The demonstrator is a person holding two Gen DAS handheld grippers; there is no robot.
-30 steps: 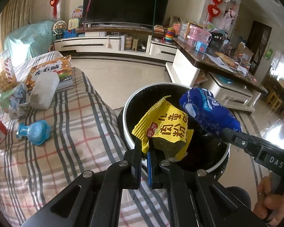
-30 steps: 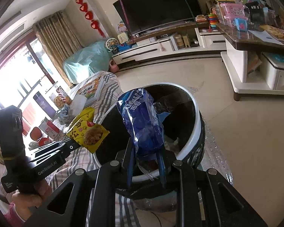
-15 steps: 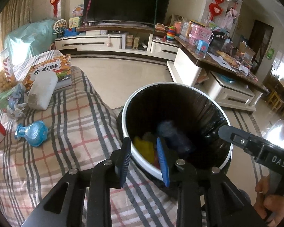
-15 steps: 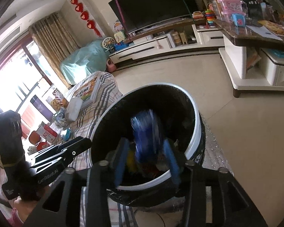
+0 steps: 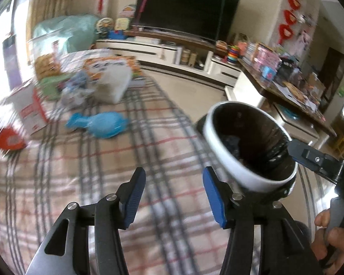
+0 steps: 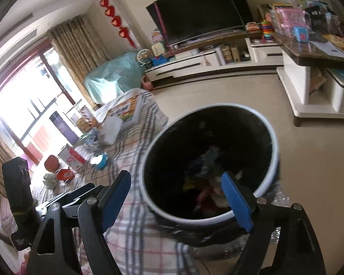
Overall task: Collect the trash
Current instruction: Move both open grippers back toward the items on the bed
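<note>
A white-rimmed trash bin (image 6: 271, 137) with a black liner stands beside the plaid-covered table (image 5: 103, 167). Wrappers lie in its bottom, a yellow one (image 6: 190, 183) and a blue one (image 6: 208, 158) among them. My right gripper (image 6: 177, 197) is open and empty over the bin's near rim. My left gripper (image 5: 174, 194) is open and empty above the table, left of the bin (image 5: 220, 142). A blue crumpled item (image 5: 103, 126) lies on the table, with a grey crumpled wrapper (image 5: 75, 91) behind it.
On the table are a white pack (image 5: 112, 84), a picture book (image 6: 126, 108), a red-and-white carton (image 5: 29, 107) and a red item (image 5: 9, 139). A TV stand (image 6: 208, 65) and a cluttered side table (image 6: 314, 52) line the far floor.
Both grippers opened and dropped the yellow and blue wrappers into the bin. The left gripper then swung left, over the table.
</note>
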